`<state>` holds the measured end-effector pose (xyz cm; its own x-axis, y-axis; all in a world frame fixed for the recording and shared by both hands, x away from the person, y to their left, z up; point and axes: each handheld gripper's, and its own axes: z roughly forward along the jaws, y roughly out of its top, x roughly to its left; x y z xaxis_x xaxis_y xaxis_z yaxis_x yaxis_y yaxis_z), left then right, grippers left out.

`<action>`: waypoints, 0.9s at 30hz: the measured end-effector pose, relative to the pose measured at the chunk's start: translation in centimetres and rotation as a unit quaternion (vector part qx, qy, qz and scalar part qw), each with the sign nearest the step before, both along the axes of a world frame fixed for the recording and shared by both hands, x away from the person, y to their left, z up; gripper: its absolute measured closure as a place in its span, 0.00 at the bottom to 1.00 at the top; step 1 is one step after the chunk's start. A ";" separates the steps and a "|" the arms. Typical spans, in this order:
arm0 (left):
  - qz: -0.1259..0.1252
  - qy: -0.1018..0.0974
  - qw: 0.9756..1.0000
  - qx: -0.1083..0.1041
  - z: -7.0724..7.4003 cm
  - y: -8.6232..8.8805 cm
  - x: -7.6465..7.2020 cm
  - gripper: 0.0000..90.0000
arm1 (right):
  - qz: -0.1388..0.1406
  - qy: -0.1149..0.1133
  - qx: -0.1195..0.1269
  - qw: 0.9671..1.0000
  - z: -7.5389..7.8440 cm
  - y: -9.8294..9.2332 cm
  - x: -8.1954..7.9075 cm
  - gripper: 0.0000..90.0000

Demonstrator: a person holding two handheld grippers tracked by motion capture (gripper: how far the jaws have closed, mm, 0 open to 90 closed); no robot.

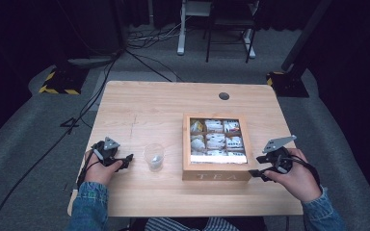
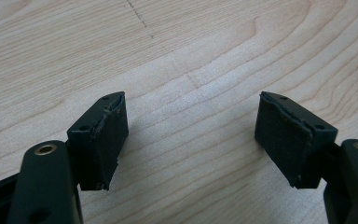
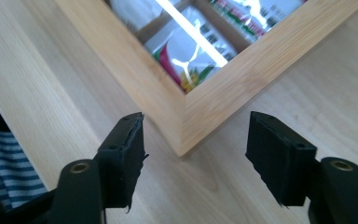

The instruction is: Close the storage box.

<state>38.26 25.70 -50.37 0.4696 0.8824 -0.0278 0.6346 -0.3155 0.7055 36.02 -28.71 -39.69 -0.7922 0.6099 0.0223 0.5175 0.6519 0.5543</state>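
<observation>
In the high view, a tea box (image 1: 216, 174) was seen right of centre on the counter (image 1: 139, 103), packets sorted in its compartments, a cup (image 1: 153, 156) left of it. The left gripper (image 1: 127, 159) and right gripper (image 1: 252, 173) were rested at either side, seemingly ready.

In the left gripper view, fingers (image 2: 103, 140) were spread over bare wood.

In the right gripper view, fingers (image 3: 123, 158) were released, aimed at the box corner.

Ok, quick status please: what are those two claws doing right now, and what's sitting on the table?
Left gripper open, empty, beside clear cup. Right gripper open, empty, at corner of wooden tea box. Box lid closed. Nothing in the way.
</observation>
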 end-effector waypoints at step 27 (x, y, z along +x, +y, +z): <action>-0.025 0.006 1.000 0.003 -0.1 0.2 0.1 0.19 | -0.149 -0.139 0.125 0.971 -0.5 -9.2 3.4 0.24</action>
<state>38.33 25.86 -50.43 0.5136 0.8575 -0.0287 0.6266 -0.3520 0.6954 39.44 -37.91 -40.21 -0.5783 0.8158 0.0096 0.4709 0.3242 0.8204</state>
